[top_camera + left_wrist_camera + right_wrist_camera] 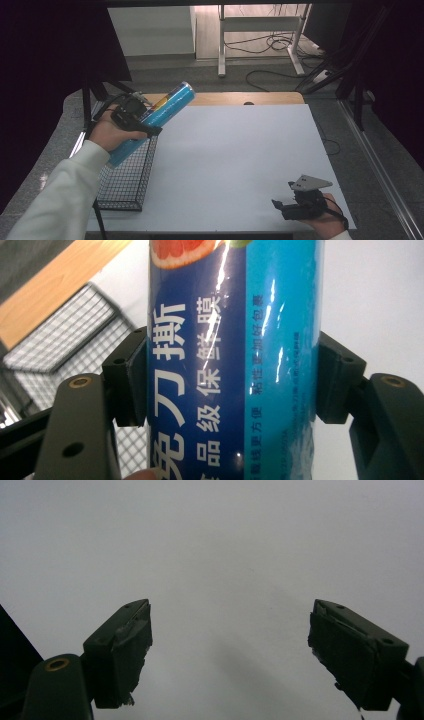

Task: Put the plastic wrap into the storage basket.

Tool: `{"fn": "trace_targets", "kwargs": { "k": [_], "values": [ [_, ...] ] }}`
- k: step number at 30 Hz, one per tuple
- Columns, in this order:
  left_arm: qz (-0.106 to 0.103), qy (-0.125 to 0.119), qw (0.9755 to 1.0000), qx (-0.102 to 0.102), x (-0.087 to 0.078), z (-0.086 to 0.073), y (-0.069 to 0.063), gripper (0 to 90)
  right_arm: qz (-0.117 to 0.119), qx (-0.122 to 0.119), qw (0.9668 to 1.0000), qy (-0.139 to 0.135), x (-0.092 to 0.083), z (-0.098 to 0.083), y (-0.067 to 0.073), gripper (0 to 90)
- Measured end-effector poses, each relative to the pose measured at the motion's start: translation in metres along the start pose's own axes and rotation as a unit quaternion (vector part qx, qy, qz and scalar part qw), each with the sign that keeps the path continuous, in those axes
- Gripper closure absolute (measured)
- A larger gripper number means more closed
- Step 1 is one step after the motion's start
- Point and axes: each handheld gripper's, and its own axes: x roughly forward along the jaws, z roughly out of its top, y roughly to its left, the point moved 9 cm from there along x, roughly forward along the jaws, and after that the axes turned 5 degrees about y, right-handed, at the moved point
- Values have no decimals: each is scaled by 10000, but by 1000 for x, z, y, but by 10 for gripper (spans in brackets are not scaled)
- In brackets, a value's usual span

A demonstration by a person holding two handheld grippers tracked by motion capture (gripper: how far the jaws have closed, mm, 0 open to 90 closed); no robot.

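A long blue roll of cling film point(159, 114) hangs tilted in the air at the table's left, its far end raised. My left gripper point(134, 116) is shut on its middle. In the left gripper view both black pads point(131, 377) press on the sides of the blue roll point(230, 365), which has white printed characters and a grapefruit picture at the top. My right gripper point(292, 202) rests near the table's front right corner. In the right gripper view its fingers point(122, 645) stand wide apart with only the white tabletop point(225, 555) between them.
A black wire basket point(122, 182) stands at the table's left edge, under the held roll. The white tabletop point(235, 150) spreads between the two hands, with a wooden strip point(240, 98) along its far edge. Desk legs and cables lie on the floor beyond.
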Motion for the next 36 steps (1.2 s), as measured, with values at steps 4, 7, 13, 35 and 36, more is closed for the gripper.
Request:
{"fn": "trace_targets", "kwargs": {
  "k": [4,7,13,35,36],
  "values": [
    [12,28,9998,-182,1,-13,8,314,-1,-10,10000,15,1,0,0,183],
    [55,77,9994,-338,2,-22,14,314,1,-13,10000,17,2,0,0,183],
    [-29,65,9967,-809,4,-37,26,314,3,-13,10000,40,2,0,1,183],
    [-100,447,9723,-2292,56,-82,68,314,77,-104,9999,75,7,3,3,183],
    [-130,485,9702,-2372,61,-85,71,314,77,-99,9999,72,7,3,3,183]
  ]
}}
